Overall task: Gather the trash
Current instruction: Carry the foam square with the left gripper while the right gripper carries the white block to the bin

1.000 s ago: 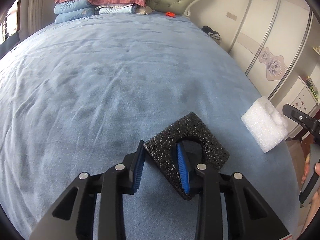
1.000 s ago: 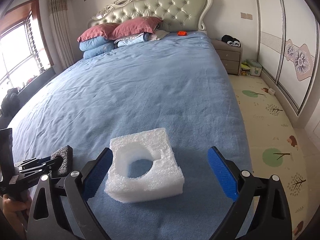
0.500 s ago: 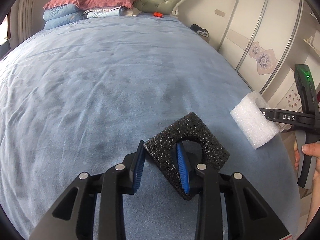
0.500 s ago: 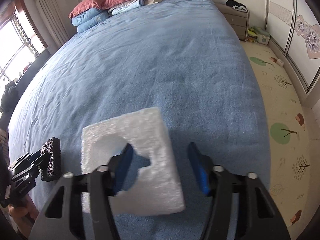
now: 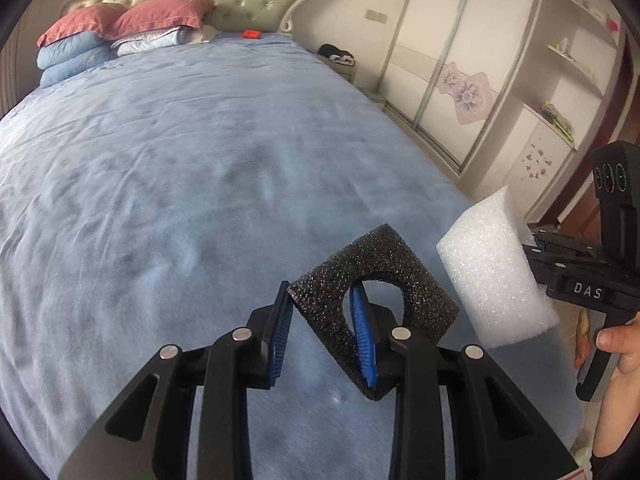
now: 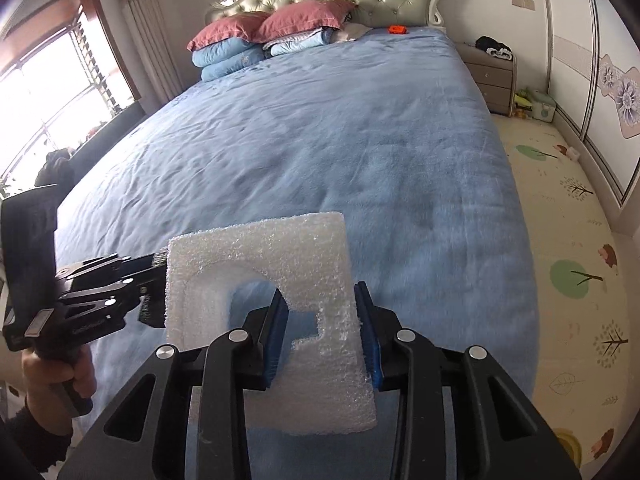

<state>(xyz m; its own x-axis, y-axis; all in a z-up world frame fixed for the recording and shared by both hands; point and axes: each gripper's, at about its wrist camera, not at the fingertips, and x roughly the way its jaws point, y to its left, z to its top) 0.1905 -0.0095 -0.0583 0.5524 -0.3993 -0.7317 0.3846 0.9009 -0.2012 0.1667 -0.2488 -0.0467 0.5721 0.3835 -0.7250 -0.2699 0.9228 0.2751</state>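
My left gripper (image 5: 322, 326) is shut on a black foam piece (image 5: 384, 268) with a round cut-out; one finger passes through the hole. It is held above the blue bed (image 5: 180, 184). My right gripper (image 6: 322, 332) is shut on a white foam piece (image 6: 280, 256) with a cut-out, one finger inside the opening, lifted off the bed. The white foam also shows in the left wrist view (image 5: 494, 268), held by the right gripper at the right. The left gripper shows at the left of the right wrist view (image 6: 152, 280), close beside the white foam.
The blue bed (image 6: 340, 140) fills both views, with pillows and folded quilts (image 6: 260, 36) at the headboard and a small orange object (image 6: 397, 29) near them. A nightstand (image 6: 490, 74) and patterned floor mat (image 6: 568, 248) lie right of the bed; wardrobe doors (image 5: 460, 68) stand beyond.
My right gripper closed on the white foam and lifted it off the bed. Both grippers have risen and tilted up, and the two foam pieces came closer together.
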